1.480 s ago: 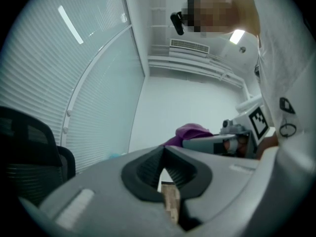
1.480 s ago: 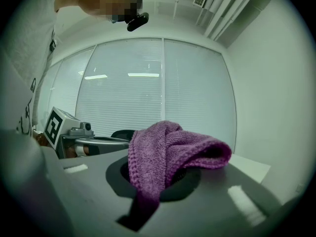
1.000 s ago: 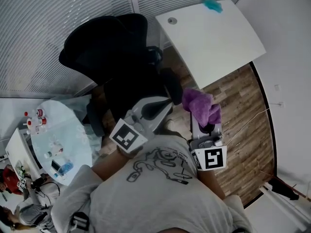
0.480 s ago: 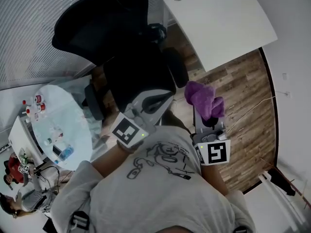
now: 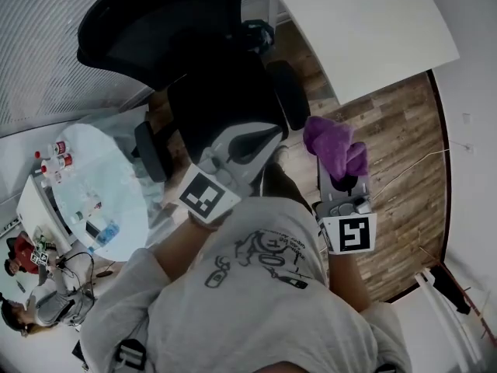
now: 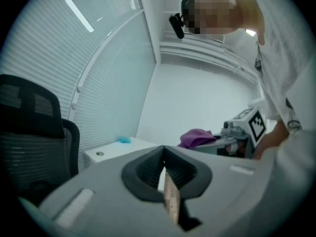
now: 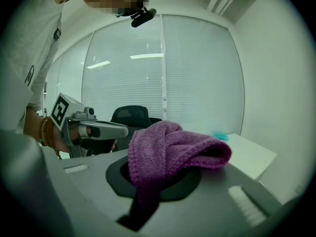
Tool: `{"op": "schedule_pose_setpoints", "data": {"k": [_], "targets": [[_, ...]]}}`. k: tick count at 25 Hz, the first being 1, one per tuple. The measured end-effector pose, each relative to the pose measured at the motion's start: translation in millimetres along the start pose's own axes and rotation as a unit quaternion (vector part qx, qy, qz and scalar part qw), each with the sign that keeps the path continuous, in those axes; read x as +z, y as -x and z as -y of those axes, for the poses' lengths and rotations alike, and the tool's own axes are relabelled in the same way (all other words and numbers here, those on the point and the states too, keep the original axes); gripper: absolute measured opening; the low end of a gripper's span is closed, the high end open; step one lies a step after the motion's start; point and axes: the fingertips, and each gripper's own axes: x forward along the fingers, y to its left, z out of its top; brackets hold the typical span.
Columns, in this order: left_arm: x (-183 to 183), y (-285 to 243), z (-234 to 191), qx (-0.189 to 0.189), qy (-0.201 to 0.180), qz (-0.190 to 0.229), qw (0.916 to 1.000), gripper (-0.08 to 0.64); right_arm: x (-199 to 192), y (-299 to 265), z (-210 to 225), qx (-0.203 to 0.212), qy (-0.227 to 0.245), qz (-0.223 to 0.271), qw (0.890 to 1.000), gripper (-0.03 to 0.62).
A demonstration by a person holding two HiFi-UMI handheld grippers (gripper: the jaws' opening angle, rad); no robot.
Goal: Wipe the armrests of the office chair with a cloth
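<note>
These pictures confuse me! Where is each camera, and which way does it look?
Head view: on the head, looking down at the office chair, left tool, right tool, shirt.
Left gripper view: on the left tool, facing the desk; shirt shows.
Right gripper view: on the right tool, facing the chair past the purple cloth; wrist shows.
Shared: each gripper view sees the other tool.

the wood-plank floor [image 5: 396, 154] runs under you and carries the black office chair [image 5: 194, 61], with the white desk [image 5: 365, 29] standing just beyond it. on that desk you've got a round grommet [image 6: 100, 153] and a small teal item [image 6: 124, 140]. off to your left, the round glass table [image 5: 116, 185] holds red-capped bottles [image 5: 58, 162] and a few smaller bits.
</note>
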Motion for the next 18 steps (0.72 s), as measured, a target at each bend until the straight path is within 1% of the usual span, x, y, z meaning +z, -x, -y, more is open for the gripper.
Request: {"op": "schedule_pose_setpoints", "data": {"k": [3, 5, 8, 11, 13, 16, 18], "targets": [[-17.0, -6.4, -11.8, 0.002, 0.009, -0.001, 1.0000, 0.000, -14.6, -16.1, 3.2, 0.000, -0.002, -0.004, 1.000, 0.035], [-30.9, -12.2, -17.5, 0.000, 0.010, -0.004, 0.9999, 0.000, -28.9, -24.3, 5.9, 0.005, 0.000, -0.014, 1.000, 0.035], [-55.8, -19.9, -23.2, -0.005, 0.011, -0.010, 0.9999, 0.000, -52.7, -36.5, 8.6, 0.006, -0.008, -0.024, 1.000, 0.035], [-83.9, -28.3, -31.7, -0.005, 0.018, -0.019, 0.9996, 0.000, -83.0, -50.9, 13.7, 0.009, -0.006, -0.039, 0.999, 0.035], [-102.1, -35.2, -39.5, -0.006, 0.024, -0.017, 0.9996, 0.000, -104.5, -63.1, 17.9, 0.014, -0.003, -0.045, 0.999, 0.035], [-134.8, -44.9, -46.3, -0.014, 0.030, -0.013, 0.9994, 0.000, -141.9, -79.9, 20.9, 0.023, 0.001, -0.055, 0.998, 0.035], [-158.0, -51.1, -50.5, -0.017, 0.028, -0.020, 0.9993, 0.000, -168.4, -90.3, 22.0, 0.025, -0.003, -0.065, 0.998, 0.035]]}}
